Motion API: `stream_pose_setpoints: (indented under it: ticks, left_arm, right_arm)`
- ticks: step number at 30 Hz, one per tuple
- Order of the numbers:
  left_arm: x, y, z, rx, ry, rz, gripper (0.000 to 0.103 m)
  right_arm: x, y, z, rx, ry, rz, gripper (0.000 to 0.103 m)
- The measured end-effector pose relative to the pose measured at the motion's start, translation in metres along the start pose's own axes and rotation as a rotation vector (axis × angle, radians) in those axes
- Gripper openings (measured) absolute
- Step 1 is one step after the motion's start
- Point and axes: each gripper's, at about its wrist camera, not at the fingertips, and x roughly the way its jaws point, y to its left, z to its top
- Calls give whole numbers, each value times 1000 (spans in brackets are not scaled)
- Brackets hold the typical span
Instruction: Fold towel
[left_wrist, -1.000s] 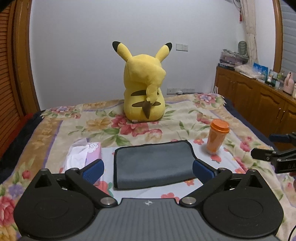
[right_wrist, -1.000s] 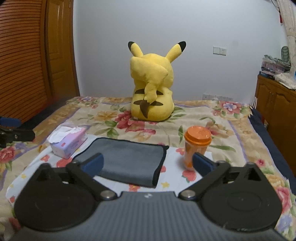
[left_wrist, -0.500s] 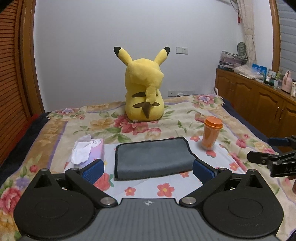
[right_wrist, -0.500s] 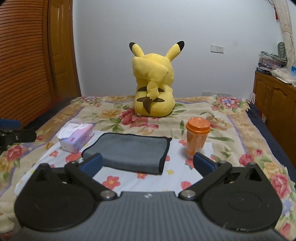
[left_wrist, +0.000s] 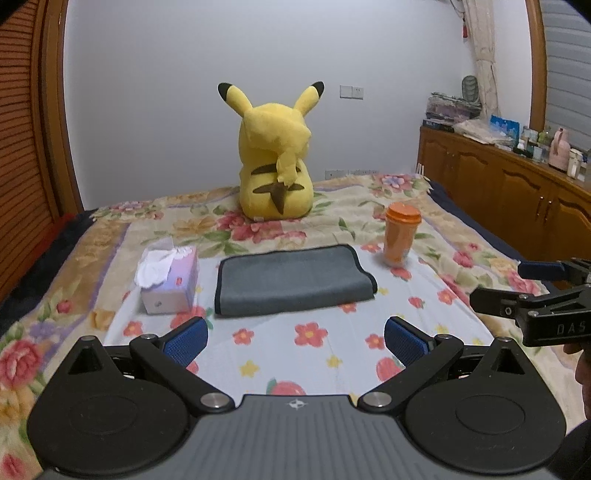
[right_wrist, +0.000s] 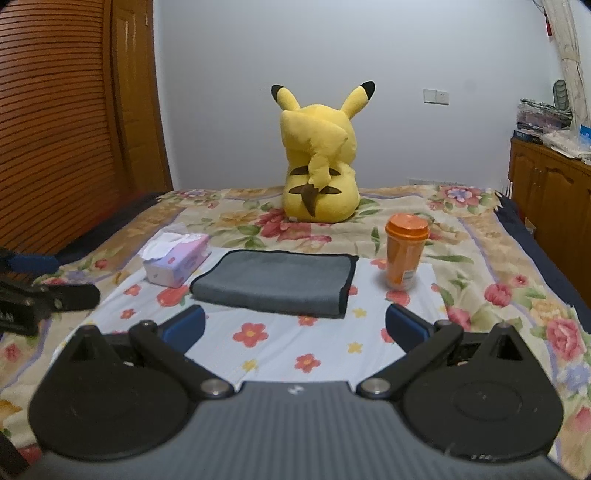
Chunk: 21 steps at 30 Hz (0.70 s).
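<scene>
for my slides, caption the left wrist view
Open left gripper facing a folded grey towel on the floral bedspread.

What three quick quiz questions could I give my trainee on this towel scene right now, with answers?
1. True or false: the grey towel lies folded flat, with neither gripper touching it.
2. Which object stands right of the towel? A) orange cup B) tissue box C) plush toy
3. Fill in: the left gripper and right gripper are both ____.

Key:
1. True.
2. A, the orange cup; the tissue box sits left of the towel, the plush toy behind it.
3. Open.
</scene>
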Motion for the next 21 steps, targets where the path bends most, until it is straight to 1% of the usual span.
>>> stream_pose_setpoints:
  ticks: [5,13,21]
  left_arm:
    - [1,-2,-20,-12,23,5,103]
    - [7,-6,-45,0,54,23,103]
    - [25,-7,-74,-17,98,28,103]
  right_arm:
    - [-6,6,-15,-3,4,2,103]
    - [-7,12,-40,-2,44,2,103]
    - [-4,16,-58,-13,62,6,103]
